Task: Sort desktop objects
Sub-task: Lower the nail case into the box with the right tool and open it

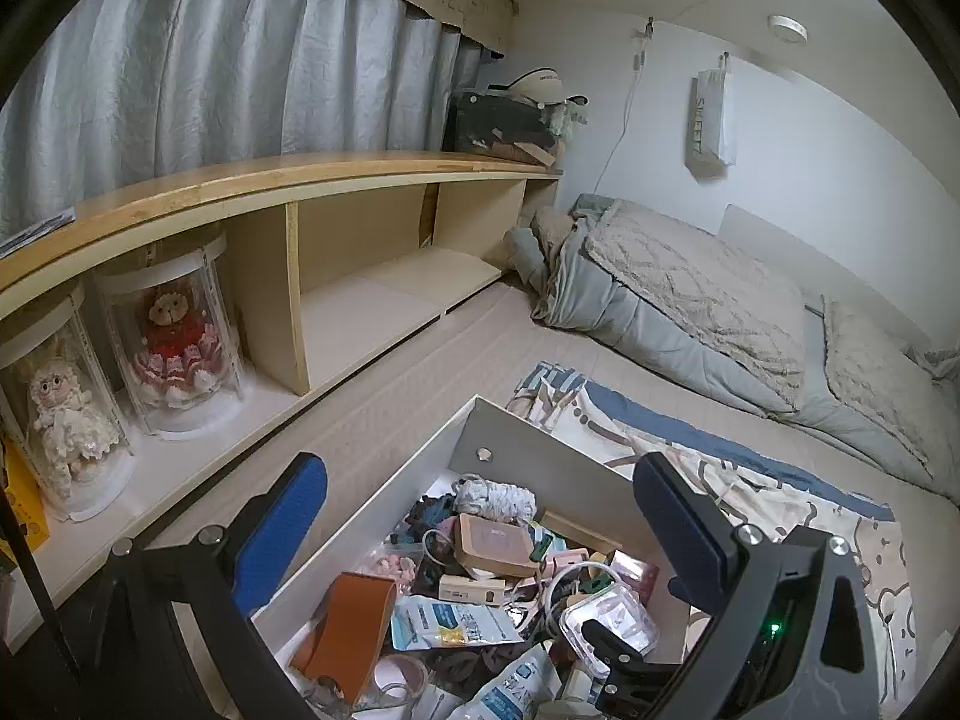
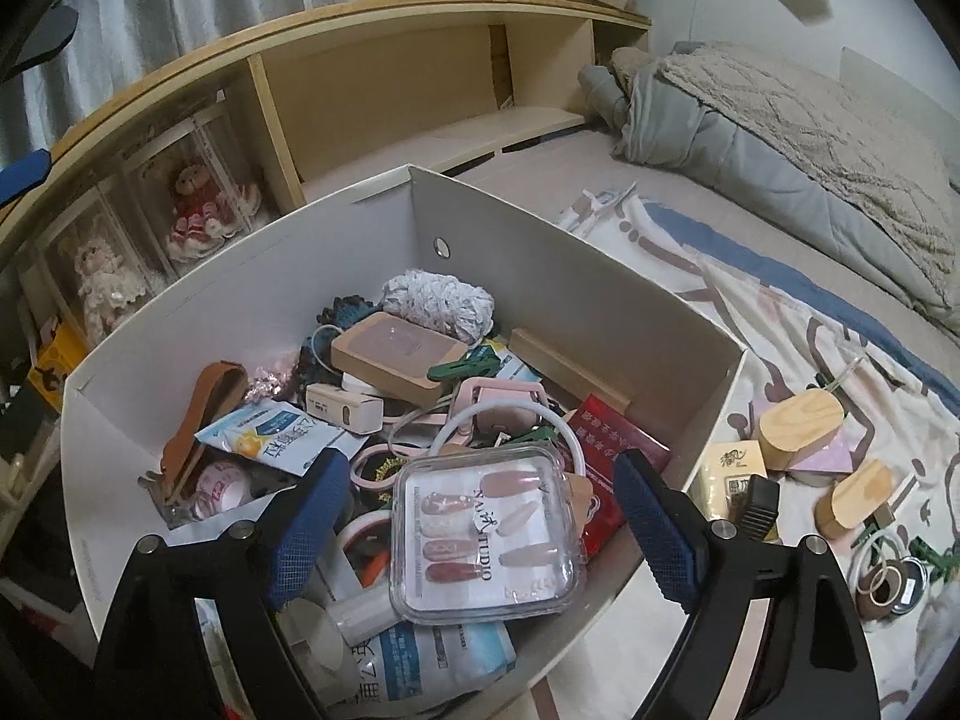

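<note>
Straddling a clear nail-tip case [image 2: 487, 534] in the white box [image 2: 540, 240], the right gripper [image 2: 480, 531] gapes — left gripper [image 1: 480, 531] spread, empty.

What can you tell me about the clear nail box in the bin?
The nail box is a square, clear plastic case with rounded corners, lid shut. Inside, pink and red press-on nails sit on a white printed card. It lies tilted on top of the clutter at the bin's near end, between the open right gripper's fingers, which are not touching it.
</note>
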The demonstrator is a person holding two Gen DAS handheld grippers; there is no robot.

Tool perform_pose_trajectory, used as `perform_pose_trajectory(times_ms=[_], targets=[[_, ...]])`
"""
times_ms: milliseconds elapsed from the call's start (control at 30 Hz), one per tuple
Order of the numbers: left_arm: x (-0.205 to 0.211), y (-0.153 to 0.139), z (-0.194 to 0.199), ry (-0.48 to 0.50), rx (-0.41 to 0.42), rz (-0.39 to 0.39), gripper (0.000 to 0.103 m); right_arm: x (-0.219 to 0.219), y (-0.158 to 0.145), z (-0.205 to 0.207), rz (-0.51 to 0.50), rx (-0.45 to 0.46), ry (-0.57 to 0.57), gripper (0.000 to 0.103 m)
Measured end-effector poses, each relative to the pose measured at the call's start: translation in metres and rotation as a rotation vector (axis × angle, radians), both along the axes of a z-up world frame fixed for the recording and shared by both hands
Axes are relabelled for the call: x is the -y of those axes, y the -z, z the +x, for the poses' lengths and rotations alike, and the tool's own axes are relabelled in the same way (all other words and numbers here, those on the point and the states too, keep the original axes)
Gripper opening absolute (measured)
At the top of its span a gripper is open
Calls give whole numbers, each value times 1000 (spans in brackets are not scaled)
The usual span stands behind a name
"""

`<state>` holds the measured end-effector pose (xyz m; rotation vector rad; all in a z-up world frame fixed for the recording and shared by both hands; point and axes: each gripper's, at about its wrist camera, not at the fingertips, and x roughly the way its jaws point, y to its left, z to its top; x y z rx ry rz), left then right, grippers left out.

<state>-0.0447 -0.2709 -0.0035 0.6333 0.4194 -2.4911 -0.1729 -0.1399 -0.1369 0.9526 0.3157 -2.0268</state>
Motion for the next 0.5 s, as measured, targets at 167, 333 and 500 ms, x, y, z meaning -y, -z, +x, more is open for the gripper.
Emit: perform_pose_trajectory(times_ms=[167,333,500], targets=[[0,0,1,-4,6,-6,103,-2,-4,4,0,-7,-4,89],[-2,0,2,-4,8,-16,103,-3,-11,8,-12,-17,-10,89],[-3,0,4,-9,5,-23,103,-6,-20,13,-30,-41,-6,89]])
